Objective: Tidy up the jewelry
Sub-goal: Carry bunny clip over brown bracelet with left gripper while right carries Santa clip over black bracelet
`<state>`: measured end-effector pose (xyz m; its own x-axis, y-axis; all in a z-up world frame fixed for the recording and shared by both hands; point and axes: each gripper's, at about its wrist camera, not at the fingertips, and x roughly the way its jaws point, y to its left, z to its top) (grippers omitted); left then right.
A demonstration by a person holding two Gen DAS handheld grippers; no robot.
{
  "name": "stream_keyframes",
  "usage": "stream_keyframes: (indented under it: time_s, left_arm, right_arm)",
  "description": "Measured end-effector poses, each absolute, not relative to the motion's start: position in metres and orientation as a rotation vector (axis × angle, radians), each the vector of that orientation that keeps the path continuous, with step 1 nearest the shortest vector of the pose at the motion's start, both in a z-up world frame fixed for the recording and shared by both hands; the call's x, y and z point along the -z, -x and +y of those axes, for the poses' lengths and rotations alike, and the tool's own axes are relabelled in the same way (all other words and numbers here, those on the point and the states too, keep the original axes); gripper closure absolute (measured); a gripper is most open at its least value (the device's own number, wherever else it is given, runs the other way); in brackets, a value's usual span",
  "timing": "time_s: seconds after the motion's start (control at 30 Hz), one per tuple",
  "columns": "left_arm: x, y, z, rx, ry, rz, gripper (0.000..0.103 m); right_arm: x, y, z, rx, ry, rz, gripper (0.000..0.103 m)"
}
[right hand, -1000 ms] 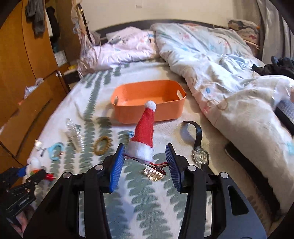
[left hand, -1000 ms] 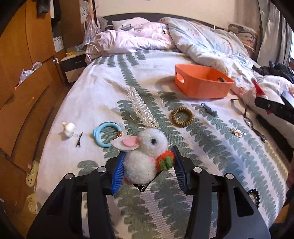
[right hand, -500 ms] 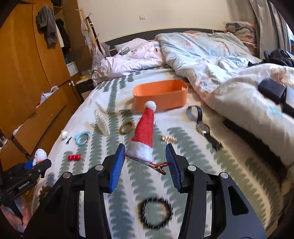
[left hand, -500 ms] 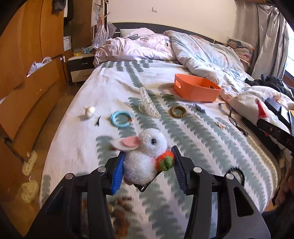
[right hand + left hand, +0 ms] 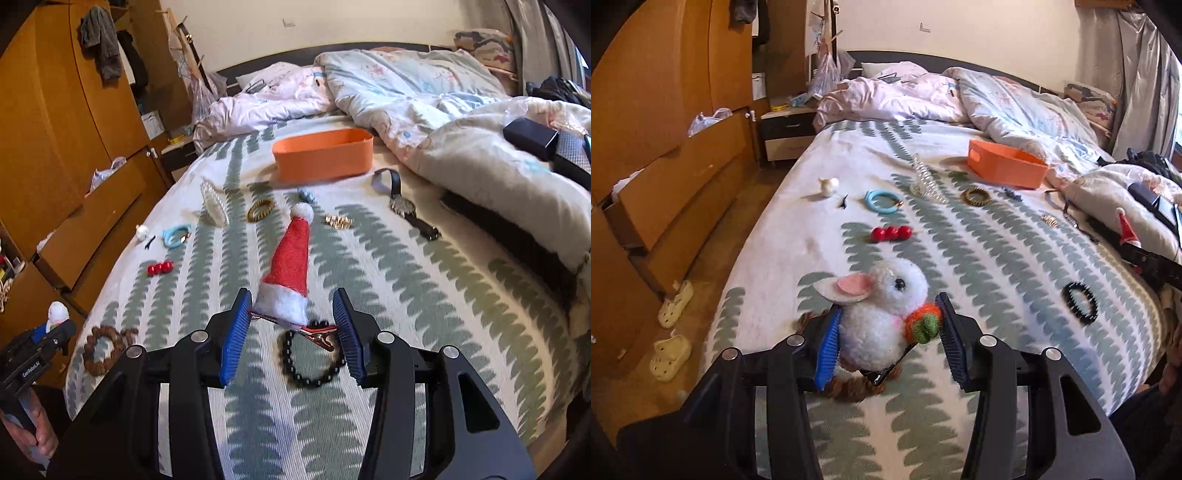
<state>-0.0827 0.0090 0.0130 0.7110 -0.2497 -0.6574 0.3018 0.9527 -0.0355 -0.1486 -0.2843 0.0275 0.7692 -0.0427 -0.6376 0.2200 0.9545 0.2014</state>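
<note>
My left gripper (image 5: 888, 338) is shut on a white plush rabbit hair clip (image 5: 882, 314) and holds it above the bed's near end, over a brown beaded bracelet (image 5: 849, 387). My right gripper (image 5: 291, 332) is shut on a red Santa-hat hair clip (image 5: 290, 269), held above a black beaded bracelet (image 5: 314, 358). The orange bin (image 5: 1006, 168) stands far up the bed; it also shows in the right wrist view (image 5: 323, 155). The left gripper with the rabbit shows at the lower left of the right wrist view (image 5: 48, 328).
On the leaf-print bedspread (image 5: 979, 258) lie a red bead clip (image 5: 891, 233), a blue ring (image 5: 882, 201), a clear spiral clip (image 5: 927, 179), a brown coil tie (image 5: 976, 195), a watch (image 5: 404, 205), a gold clip (image 5: 338, 220). Wooden drawers (image 5: 665, 192) stand left, a crumpled duvet (image 5: 424, 107) right.
Both grippers have pulled back toward the foot of the bed with their clips held. The bin looks farther away, and the red bead clip and both bracelets have come into view.
</note>
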Motion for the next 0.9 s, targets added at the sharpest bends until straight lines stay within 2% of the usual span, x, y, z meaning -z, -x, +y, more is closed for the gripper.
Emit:
stream_keyframes:
  time_s: [0.37,0.9]
  left_arm:
    - [0.019,0.072,0.013,0.204,-0.144,0.756,0.054]
    - [0.015,0.016,0.019,0.178,-0.126,0.772,0.053]
  right_arm:
    - [-0.009,0.141,-0.293,0.207,-0.253,0.748,0.056]
    - [0.012,0.117,-0.336,0.361,-0.294,0.818,0.056]
